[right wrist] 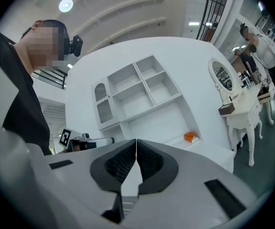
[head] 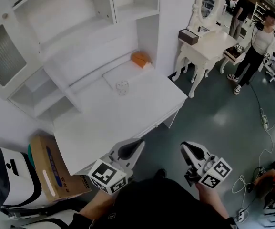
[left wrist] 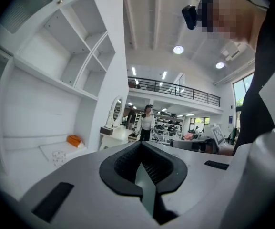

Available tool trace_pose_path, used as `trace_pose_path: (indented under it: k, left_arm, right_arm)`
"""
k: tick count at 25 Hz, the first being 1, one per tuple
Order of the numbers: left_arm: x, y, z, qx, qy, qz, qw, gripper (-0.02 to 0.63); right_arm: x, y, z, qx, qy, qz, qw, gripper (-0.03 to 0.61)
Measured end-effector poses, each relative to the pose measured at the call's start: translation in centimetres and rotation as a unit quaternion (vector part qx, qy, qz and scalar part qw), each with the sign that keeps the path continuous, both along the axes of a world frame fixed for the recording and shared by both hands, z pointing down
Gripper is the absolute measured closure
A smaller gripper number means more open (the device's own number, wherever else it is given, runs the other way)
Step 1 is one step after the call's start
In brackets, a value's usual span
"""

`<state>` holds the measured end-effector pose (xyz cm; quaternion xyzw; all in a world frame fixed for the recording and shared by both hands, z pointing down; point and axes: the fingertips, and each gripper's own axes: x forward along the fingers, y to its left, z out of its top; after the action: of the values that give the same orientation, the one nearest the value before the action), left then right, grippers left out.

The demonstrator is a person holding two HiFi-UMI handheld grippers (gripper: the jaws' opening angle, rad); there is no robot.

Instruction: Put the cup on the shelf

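Since my left gripper (head: 136, 146) and right gripper (head: 188, 149) hover off the surface (head: 127, 123), fingers (right wrist: 113, 165) pressed together and empty, this looks like the approach; next, spread one pair around the cup (head: 122, 87).

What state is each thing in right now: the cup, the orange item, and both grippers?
cup: upright on the desk, not held, not yet on a shelf.
orange item: lying at the desk's back corner, untouched.
left gripper: shut, empty.
right gripper: shut, empty.
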<state>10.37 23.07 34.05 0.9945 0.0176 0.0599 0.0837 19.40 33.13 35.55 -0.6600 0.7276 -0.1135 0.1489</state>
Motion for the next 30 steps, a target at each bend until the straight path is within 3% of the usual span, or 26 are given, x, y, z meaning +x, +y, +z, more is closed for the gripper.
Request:
trace_pose_path:
  k: [10, 17, 23, 30]
  left_arm:
    - [7.5, -0.6, 0.8, -0.009, -0.011, -0.051, 0.9986, 0.601]
    - [8.9, -2.6, 2.2, -0.016, -0.025, -0.082, 0.9962, 0.601]
    - [10.3, -7.6, 3.7, -0.022, -0.026, -0.113, 0.9930, 0.601]
    - [12.1, -14.0, 3.1, -0.032, 0.024, -0.114, 0.9926, 0.601]
  right_arm:
    - [5.6, -0.6, 2.4, -0.026, -0.020, -0.065, 0.997, 0.561]
    - [7.3, -2.9, 3.3, -0.031, -0.035, -0.100, 0.994, 0.561]
    - [9.1, -7.5, 3.9, -0.043, -0.027, -0.125, 0.991, 0.561]
    - [10.6, -14.9, 2.8, -0.054, 0.005, -0.161, 0.986, 0.561]
